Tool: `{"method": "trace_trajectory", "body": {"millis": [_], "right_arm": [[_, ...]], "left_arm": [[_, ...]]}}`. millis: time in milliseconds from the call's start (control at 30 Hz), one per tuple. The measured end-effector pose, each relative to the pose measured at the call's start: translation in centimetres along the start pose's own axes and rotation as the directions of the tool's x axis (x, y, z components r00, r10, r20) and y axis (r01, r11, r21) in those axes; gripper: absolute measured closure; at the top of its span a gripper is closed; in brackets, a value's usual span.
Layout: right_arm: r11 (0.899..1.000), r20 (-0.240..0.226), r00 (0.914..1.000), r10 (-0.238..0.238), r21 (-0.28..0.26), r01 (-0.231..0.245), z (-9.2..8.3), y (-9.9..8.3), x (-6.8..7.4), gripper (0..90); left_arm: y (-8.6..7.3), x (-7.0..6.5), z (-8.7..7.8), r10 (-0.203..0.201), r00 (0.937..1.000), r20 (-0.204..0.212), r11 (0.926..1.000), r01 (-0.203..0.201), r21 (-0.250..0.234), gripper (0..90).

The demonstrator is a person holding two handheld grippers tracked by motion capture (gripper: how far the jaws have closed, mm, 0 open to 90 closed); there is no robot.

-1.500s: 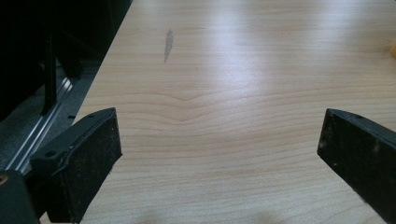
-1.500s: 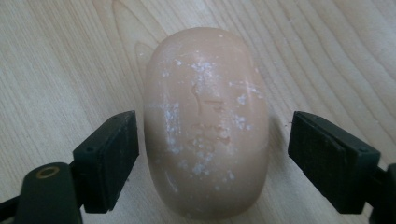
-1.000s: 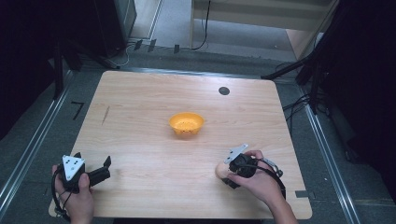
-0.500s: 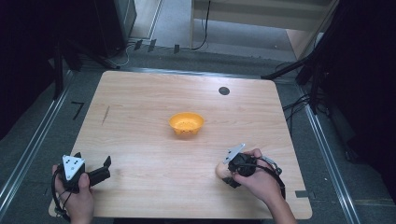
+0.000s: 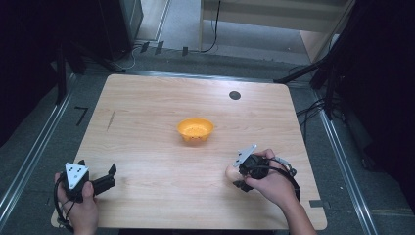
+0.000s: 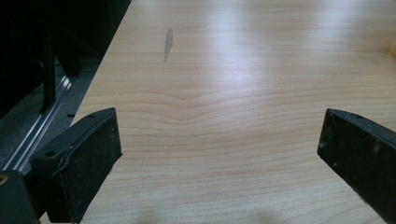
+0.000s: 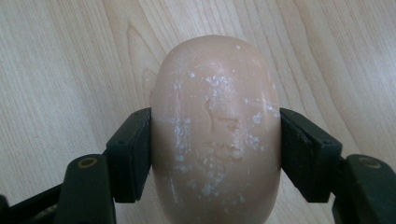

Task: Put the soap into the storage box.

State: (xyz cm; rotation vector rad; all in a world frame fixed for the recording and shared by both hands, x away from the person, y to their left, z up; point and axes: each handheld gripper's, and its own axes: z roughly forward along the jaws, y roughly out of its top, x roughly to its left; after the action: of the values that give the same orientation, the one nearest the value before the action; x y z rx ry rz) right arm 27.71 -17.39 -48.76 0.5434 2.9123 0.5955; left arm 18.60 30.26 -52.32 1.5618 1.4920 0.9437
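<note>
Little has moved since the earlier frames: both hands sit where they were. At the lower right of the high view, the right tool (image 5: 238, 176) has its jaws pressed on both sides of a tan egg-shaped object (image 7: 215, 135) above the bench (image 5: 161, 142). At lower left, the left tool (image 5: 108, 175) stands wide open, empty. An orange bowl (image 5: 195, 129) sits mid-frame.

A pale peach egg (image 7: 215, 126) flecked with white specks sits between black pads (image 7: 131, 154), over a light wooden table (image 5: 147, 112) with fine grain and one dark streak (image 6: 167, 43), near an orange bowl (image 5: 195, 130).
</note>
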Motion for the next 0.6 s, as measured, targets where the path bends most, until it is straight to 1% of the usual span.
{"method": "trace_trajectory", "body": {"millis": [133,167,200,233,300,400,467,567,600], "right_arm": [[1.0,-0.002,0.9999,-0.013,0.0,0.013,-0.2,0.4,-0.3,33.5],[1.0,-0.005,1.0,-0.007,0.0,0.007,-0.3,0.5,-0.3,33.5],[1.0,-0.004,0.9998,-0.022,-0.005,0.022,-0.3,0.6,-0.4,33.5],[1.0,-0.006,0.9998,-0.02,0.0,0.02,-0.4,0.7,-0.5,33.5],[1.0,-0.013,0.9996,-0.026,-0.006,0.026,-0.4,0.8,-0.7,33.5],[0.999,0.0,0.9994,-0.035,0.0,0.035,-0.4,1.1,-1.0,33.5],[0.999,-0.002,0.9992,-0.041,-0.011,0.041,-0.4,1.3,-1.2,33.5],[0.999,-0.008,0.999,-0.045,-0.01,0.045,-0.4,1.5,-1.3,33.5],[0.998,-0.008,0.9984,-0.056,-0.011,0.056,-0.3,1.8,-1.4,33.5]], "left_arm": [[0.0,-0.1,0.0,0.007,1.0,-0.003,1.0,-0.007,0.003,0.0],[0.0,-0.1,0.0,0.012,0.9999,-0.005,0.9999,-0.012,0.003,0.0],[0.0,-0.1,0.0,0.012,0.9999,-0.005,0.9999,-0.012,0.003,0.0],[0.0,-0.1,0.0,0.015,0.9999,-0.004,0.9999,-0.015,0.004,0.0],[0.0,-0.1,0.1,0.016,0.9999,-0.004,0.9999,-0.016,0.003,0.0],[0.0,-0.1,0.0,0.017,0.9999,-0.003,0.9999,-0.017,0.001,0.0],[0.0,-0.1,0.0,0.017,0.9998,-0.002,0.9998,-0.017,0.001,0.0],[0.0,-0.1,0.0,0.017,0.9999,-0.002,0.9999,-0.017,0.0,0.0],[0.0,-0.1,0.0,0.017,0.9999,-0.002,0.9999,-0.017,0.0,0.0]]}}
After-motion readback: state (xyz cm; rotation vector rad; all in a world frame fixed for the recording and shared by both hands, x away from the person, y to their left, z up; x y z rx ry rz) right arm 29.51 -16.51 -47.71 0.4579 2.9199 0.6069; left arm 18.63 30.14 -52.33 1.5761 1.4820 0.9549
